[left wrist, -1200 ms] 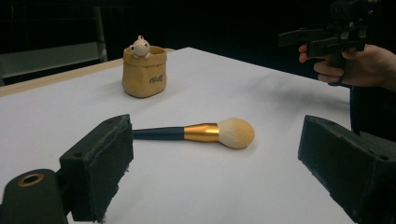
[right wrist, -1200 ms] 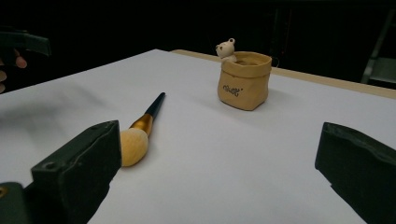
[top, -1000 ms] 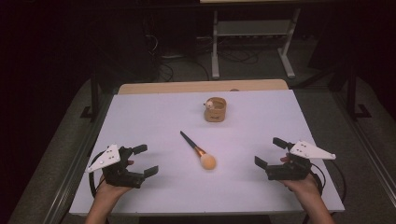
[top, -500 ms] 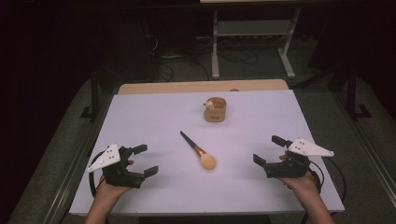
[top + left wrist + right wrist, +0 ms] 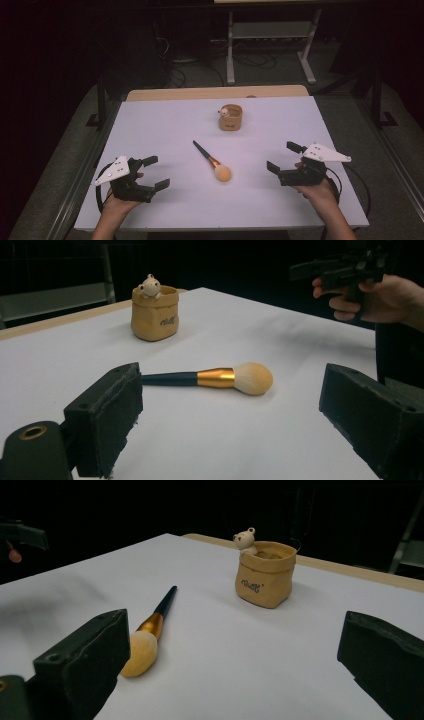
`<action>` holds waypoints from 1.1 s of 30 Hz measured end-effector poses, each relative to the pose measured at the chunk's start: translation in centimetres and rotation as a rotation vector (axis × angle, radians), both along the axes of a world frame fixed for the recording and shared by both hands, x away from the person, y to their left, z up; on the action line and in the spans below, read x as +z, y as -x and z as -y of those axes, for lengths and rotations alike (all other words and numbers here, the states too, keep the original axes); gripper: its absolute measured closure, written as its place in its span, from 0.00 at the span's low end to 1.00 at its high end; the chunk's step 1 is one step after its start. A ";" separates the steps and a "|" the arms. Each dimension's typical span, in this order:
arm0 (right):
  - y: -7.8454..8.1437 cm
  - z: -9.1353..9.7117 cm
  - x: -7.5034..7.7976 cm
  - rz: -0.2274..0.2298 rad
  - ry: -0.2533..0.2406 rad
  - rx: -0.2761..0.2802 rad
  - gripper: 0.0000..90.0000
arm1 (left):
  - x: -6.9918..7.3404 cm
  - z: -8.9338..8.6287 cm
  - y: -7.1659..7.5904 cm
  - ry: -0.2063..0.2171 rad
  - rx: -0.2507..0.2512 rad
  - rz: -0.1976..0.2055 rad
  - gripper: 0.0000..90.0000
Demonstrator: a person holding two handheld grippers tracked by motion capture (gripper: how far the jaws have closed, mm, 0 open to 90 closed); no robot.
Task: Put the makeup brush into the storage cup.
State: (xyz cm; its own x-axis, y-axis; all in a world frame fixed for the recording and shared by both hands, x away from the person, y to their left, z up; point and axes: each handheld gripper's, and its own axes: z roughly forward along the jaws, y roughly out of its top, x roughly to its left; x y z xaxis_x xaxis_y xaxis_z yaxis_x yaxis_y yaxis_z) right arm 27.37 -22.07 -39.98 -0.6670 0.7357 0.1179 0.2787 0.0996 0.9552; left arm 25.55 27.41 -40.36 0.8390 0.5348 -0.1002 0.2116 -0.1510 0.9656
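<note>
Makeup brush (image 5: 210, 161) at frame centre, lying flat on white table (image 5: 150, 130), bristle head toward lower right. Bear-trimmed pot (image 5: 230, 117) above it, well apart. Left gripper (image 5: 149, 173) lower left: jaws wide, empty, unmoved. Right gripper (image 5: 282, 156) lower right: jaws wide, empty, shifted slightly inward toward brush since earlier frames. Judgement: approach starting; grasp not yet made.

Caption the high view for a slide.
Two open grippers, left gripper and right gripper, flank a makeup brush before a small pot.
</note>
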 end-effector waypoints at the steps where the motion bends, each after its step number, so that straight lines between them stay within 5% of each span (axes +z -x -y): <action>1: -0.1 -0.1 0.1 0.005 -0.002 0.003 0.00 | 0.0 0.0 0.0 0.000 0.001 0.002 0.11; 33: -3.0 -3.1 1.2 -0.006 0.004 0.050 0.00 | 0.1 0.1 0.0 0.014 -0.007 0.005 0.11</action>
